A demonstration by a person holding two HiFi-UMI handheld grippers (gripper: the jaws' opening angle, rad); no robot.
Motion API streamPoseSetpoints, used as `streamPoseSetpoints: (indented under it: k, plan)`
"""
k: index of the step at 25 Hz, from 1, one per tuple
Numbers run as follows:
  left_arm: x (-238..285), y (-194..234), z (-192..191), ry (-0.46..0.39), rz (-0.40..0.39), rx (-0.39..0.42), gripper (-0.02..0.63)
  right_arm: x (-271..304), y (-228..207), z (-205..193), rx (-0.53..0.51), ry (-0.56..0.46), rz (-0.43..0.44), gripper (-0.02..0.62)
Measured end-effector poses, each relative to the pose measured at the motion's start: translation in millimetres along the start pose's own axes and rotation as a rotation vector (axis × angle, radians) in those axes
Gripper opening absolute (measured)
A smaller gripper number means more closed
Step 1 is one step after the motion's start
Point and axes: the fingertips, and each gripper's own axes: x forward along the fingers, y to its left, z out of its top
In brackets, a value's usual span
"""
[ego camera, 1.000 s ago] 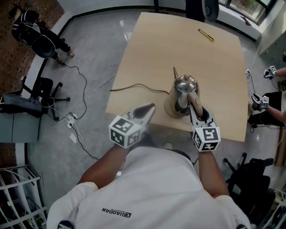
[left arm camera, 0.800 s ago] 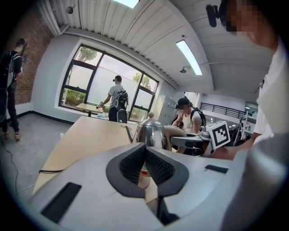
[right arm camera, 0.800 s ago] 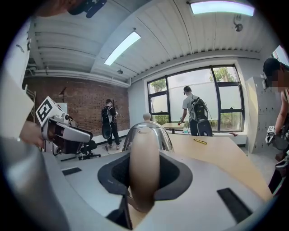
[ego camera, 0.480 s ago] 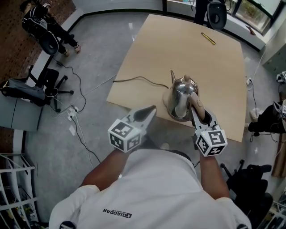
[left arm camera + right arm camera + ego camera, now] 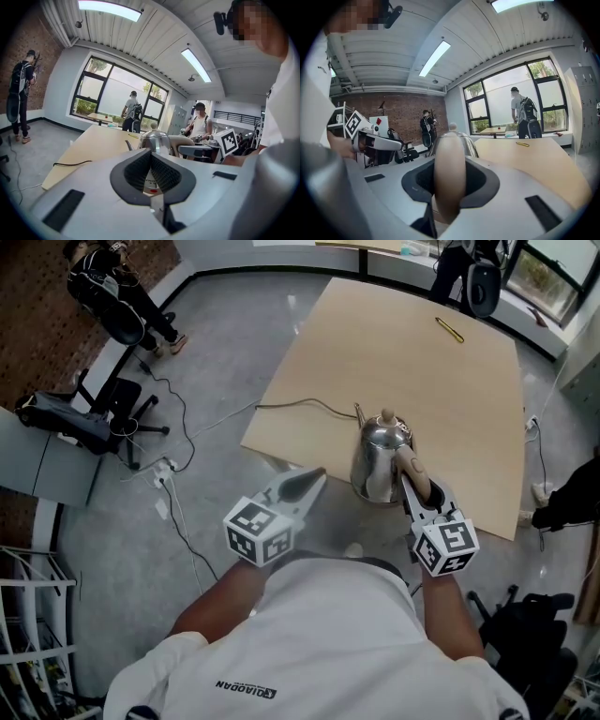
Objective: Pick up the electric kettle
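Right gripper [image 5: 413, 487] first: its two jaws are closed on the brown handle [image 5: 410, 468] of the kettle [image 5: 378, 452]. In the right gripper view the handle stands straight up between the dark pads and fills the gap, so I judge the hold to be firm. The jaws are about half way closed, because the handle is thick.

Left gripper [image 5: 315, 476] has nothing in it. Its jaws are pressed together at the tips, and it hangs over the floor [image 5: 206, 362], just beside the kettle but not touching it.

The shiny kettle is upright at the near edge of the pale wooden surface [image 5: 422, 371], with its spout pointing away from me. I cannot tell if it has left the surface yet. A dark cord [image 5: 302, 403] runs across the surface to the kettle's foot.

To do this step well, I think I should lift straight up and slowly. The handle should stay upright so the kettle does not tip or swing. I would squeeze no harder, only hold steady. The cord may pull on the kettle, so I would watch it. The empty gripper should stay clear of the shiny side.
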Motion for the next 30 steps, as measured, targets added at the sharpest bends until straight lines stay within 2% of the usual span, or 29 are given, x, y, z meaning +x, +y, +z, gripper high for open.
streamPoseSetpoints:
  k: [5,13,19,23,26,30]
  plan:
    - [-19,-3,4,-0.006,-0.03,0.003,-0.005,-5,24,2,0.005,-0.009,0.0,0.104]
    - [-80,12,-6,0.023,-0.075,0.025,-0.005,-21,75,-2,0.075,-0.034,-0.082,0.104]
    - [-107,19,-8,0.015,-0.15,0.023,-0.005,-39,121,-8,0.093,-0.034,-0.147,0.104]
    - [-119,12,-31,0.047,-0.203,0.004,-0.005,-60,145,-22,0.117,-0.027,-0.194,0.103]
    - [-120,5,-45,0.073,-0.235,0.0,-0.005,-73,154,-30,0.138,-0.026,-0.223,0.103]
    - [-121,-8,-43,0.069,-0.266,0.009,-0.005,-90,153,-33,0.159,-0.029,-0.253,0.103]
